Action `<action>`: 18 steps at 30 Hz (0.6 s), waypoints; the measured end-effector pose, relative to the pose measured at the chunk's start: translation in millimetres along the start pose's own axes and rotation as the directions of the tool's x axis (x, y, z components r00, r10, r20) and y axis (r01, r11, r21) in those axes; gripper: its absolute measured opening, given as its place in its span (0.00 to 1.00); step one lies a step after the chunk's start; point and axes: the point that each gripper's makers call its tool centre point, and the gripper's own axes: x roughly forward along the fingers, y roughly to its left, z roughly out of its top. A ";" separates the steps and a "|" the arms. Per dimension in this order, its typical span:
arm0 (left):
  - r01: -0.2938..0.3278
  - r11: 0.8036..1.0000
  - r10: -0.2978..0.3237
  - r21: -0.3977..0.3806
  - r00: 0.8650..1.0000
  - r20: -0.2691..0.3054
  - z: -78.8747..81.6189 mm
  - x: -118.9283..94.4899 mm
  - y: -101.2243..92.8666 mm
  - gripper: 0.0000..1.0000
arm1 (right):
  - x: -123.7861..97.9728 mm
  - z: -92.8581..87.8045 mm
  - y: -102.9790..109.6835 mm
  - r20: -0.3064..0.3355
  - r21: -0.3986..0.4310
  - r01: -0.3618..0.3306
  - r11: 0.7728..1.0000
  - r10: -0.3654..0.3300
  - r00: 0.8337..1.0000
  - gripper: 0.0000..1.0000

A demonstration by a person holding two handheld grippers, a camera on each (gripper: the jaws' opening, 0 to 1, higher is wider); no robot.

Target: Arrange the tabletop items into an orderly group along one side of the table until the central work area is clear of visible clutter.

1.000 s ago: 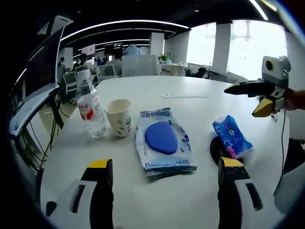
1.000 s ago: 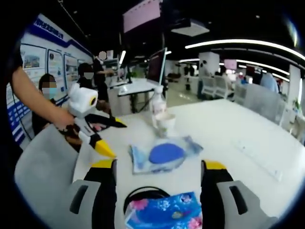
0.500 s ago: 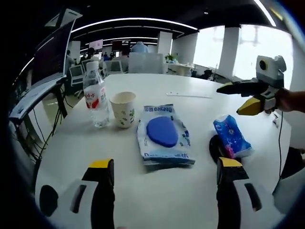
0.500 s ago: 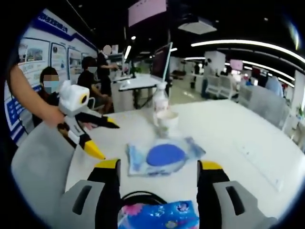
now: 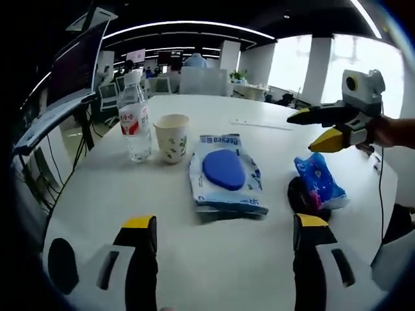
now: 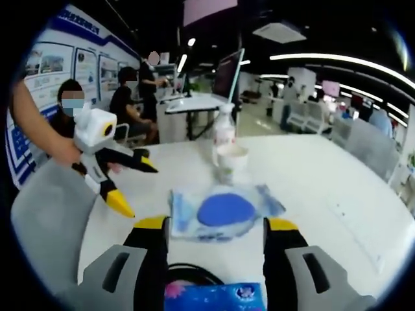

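Note:
A clear water bottle (image 5: 135,123) with a red label, a paper cup (image 5: 172,137), a blue wet-wipes pack (image 5: 225,173) and a blue tissue pack (image 5: 319,183) lying on a black round object (image 5: 298,195) sit on the white table (image 5: 214,259). My left gripper (image 5: 224,223) is open, low over the near table edge, short of the wipes. My right gripper (image 5: 301,133) hangs open above the tissue pack. In the right gripper view, that gripper (image 6: 216,225) is open over the tissue pack (image 6: 217,295), facing the wipes pack (image 6: 220,210), cup (image 6: 231,162) and bottle (image 6: 224,133). The left gripper (image 6: 138,190) is at left.
A thin white strip (image 5: 259,124) lies on the far part of the table. A monitor (image 5: 74,68) stands on a desk to the left. A grey chair back (image 6: 45,220) is near the table edge, with seated people (image 6: 71,110) behind it.
My right gripper has moved forward over the tissue pack, which now lies lower between its jaws. My left gripper's view has shifted slightly; the table items have stayed put.

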 end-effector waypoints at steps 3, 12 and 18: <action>0.000 1.000 0.000 -0.003 1.000 -0.005 -3.8 0.1 -0.9 0.85 | 3.9 -0.1 -3.8 -0.007 -0.006 -0.003 1.000 0.003 1.000 0.55; -0.001 1.000 0.001 -0.017 1.000 -0.012 -9.4 2.4 -0.2 0.85 | 12.0 -1.1 -15.2 -0.007 0.010 0.006 1.000 -0.006 1.000 0.54; 0.002 1.000 -0.002 -0.005 1.000 -0.023 -14.5 3.1 -0.1 0.85 | 21.0 -2.0 -20.5 -0.017 0.005 0.000 1.000 0.001 1.000 0.54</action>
